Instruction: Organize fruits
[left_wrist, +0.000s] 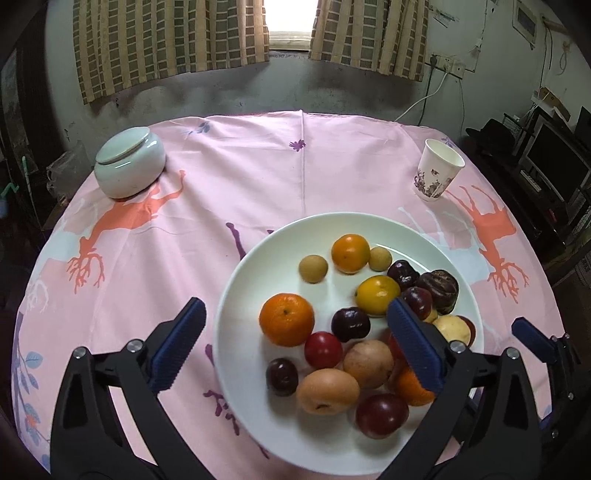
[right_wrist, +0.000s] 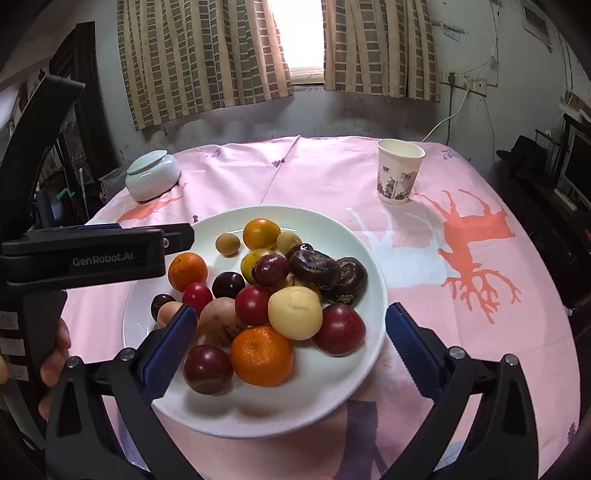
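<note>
- Left gripper (left_wrist: 295, 347) and right gripper (right_wrist: 290, 349): blue-padded fingers spread wide, nothing between the pads
- Mixed fruits lie on the round white plate (right_wrist: 258, 417) by the table's near edge
- Pale lidded ceramic jar (left_wrist: 129, 166) far-left corner, printed paper cup (right_wrist: 399, 171) far-right
- Pink deer-print tablecloth (left_wrist: 229, 177); checked curtains (left_wrist: 170, 37) behind

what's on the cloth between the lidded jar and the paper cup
Nothing: between the lidded jar and the paper cup there is only bare pink tablecloth. Both wrist views show it.

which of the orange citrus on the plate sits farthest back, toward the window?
The small orange at the far side of the plate, between two tan longans. The other oranges lie nearer the camera.
</note>
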